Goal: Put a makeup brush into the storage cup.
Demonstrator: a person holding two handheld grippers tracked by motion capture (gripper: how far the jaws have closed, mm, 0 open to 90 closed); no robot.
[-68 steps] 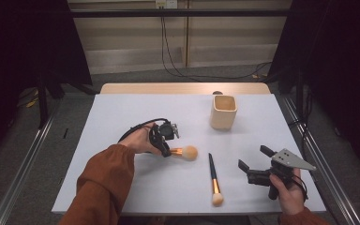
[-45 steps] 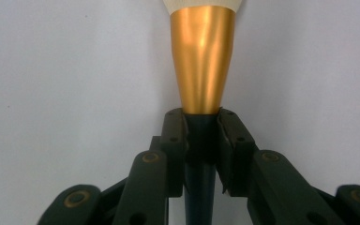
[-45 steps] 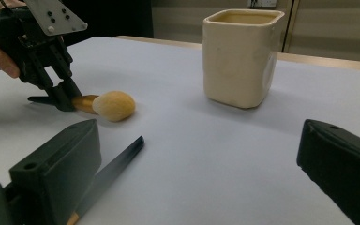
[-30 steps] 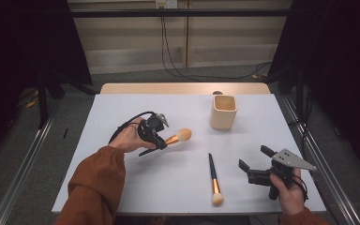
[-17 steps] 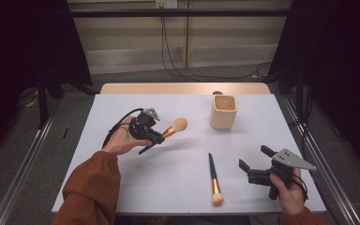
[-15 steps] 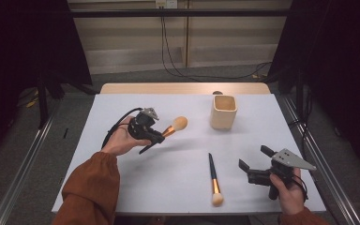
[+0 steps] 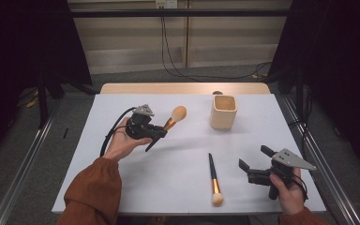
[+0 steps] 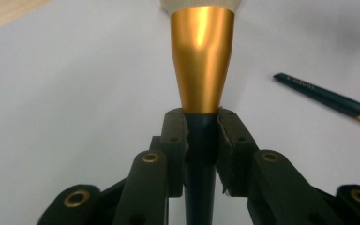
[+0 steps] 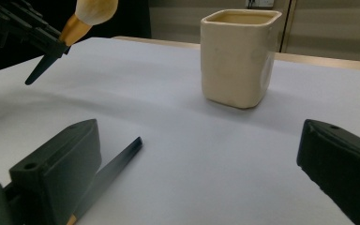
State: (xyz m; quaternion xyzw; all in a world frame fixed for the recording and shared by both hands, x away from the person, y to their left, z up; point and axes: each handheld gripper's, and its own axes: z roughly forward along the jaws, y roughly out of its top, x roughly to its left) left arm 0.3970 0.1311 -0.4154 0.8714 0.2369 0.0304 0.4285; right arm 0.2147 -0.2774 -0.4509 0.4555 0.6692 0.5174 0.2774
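Brush (image 7: 174,117) with a gold collar and pale round head is now off the tabletop (image 7: 122,197), carried in the left gripper (image 7: 155,132), whereas a couple of seconds ago it was lying flat on the sheet to the left of the cup (image 7: 223,111). Since then the left hand (image 7: 122,140) has lifted it and swung it so that the bristles point up and toward the cup, the dark handle tip slanting down and away from the cup. In the left gripper view the jaws are shut tight on the dark handle (image 8: 200,154) directly below the gold collar (image 8: 201,58), both pads touching it.

The brush remains to the left of the cup and well apart from it, higher than the cup's base but not yet over its rim. The likely aim is to stand the brush in the cup; judged so, pickup is done and the carry across is under way, with lowering and release yet to come.

A second brush (image 7: 213,178) lies flat in front of the cup, its head nearest the person, untouched. The right gripper (image 7: 258,164) rests in front and to the right of the cup with its jaws spread wide and nothing between them; it has not moved over the same interval.
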